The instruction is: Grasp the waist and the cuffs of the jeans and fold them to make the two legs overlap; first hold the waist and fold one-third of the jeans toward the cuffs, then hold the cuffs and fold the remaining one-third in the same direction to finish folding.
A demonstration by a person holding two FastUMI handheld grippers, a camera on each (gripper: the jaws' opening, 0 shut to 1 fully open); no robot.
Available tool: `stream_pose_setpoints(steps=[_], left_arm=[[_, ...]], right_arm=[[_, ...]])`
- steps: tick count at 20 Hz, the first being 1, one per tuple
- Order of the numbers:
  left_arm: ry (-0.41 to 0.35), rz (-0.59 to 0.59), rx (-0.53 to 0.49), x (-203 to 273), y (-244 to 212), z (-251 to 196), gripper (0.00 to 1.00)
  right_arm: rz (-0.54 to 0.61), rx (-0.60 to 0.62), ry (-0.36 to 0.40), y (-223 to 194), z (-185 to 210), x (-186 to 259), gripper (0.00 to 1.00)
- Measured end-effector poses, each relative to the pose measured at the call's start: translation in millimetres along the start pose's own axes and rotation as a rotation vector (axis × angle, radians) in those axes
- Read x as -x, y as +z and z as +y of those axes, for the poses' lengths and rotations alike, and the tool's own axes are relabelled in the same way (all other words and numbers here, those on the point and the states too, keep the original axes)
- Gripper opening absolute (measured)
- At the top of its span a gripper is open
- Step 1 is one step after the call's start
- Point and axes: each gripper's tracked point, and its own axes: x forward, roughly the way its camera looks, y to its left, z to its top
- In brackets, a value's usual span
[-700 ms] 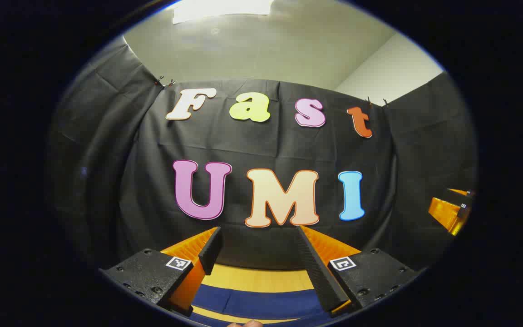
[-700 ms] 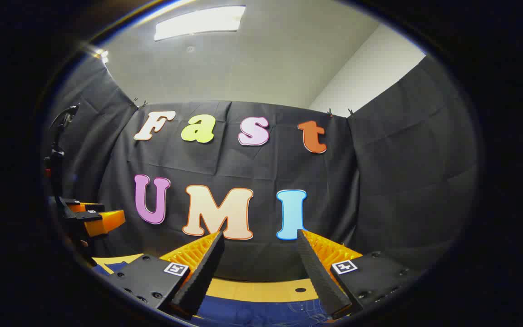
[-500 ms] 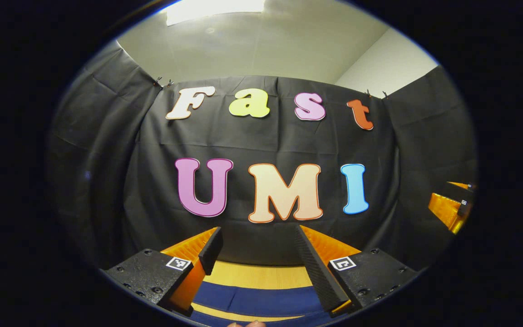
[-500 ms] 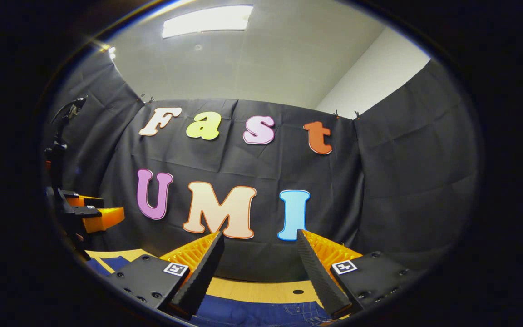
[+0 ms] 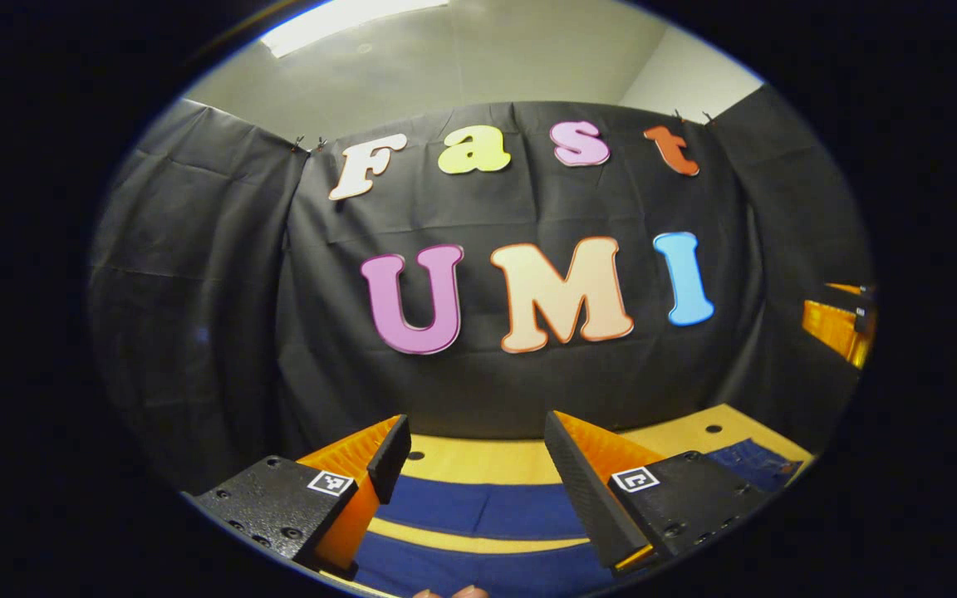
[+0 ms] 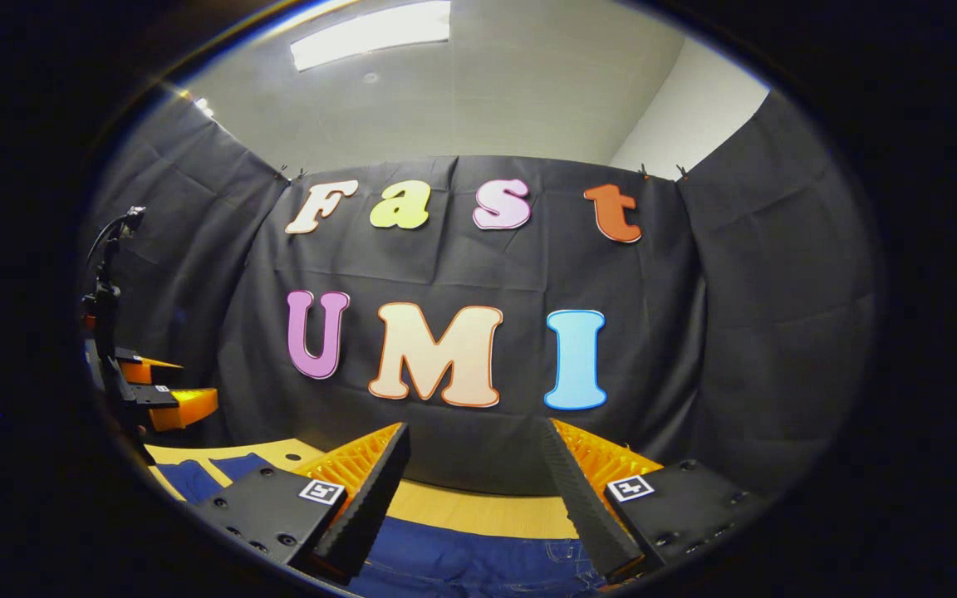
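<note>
Left gripper view: the left gripper (image 5: 470, 473) has its fingers spread apart and grips nothing. Below and between them the jeans (image 5: 478, 508) lie flat on the yellow table (image 5: 478, 458), two blue bands that are probably the legs. In the right gripper view the right gripper (image 6: 472, 490) is likewise spread and empty, with denim stitching just under its fingers.

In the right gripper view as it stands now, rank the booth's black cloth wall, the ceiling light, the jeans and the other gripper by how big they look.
1. Black cloth wall, by far.
2. Jeans, partly hidden by the fingers.
3. Ceiling light, about the same as the jeans; unsure.
4. Left gripper, smallest, but farther off.
</note>
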Motion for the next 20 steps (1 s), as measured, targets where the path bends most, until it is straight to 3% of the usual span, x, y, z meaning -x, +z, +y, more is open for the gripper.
stream_pose_setpoints(steps=[3, 7, 12, 20], left_arm=[[-0.029, 0.074, -0.055, 3.7, -29.3, 15.4, 1.00], [-0.027, 0.186, -0.156, 8.3, -67.2, 65.2, 0.97], [-0.081, 0.334, -0.383, 21.7, -113.0, 111.7, 0.96], [-0.198, 0.542, -0.567, 51.1, -202.9, 148.8, 0.95]], right_arm=[[0.014, -0.041, 0.049, -2.0, 16.3, -8.9, 0.98], [0.034, -0.061, 0.065, -9.4, 33.4, -25.4, 0.98], [0.082, -0.086, 0.084, -28.4, 60.4, -42.6, 1.00], [0.147, -0.084, 0.123, -55.1, 95.8, -60.4, 0.99]])
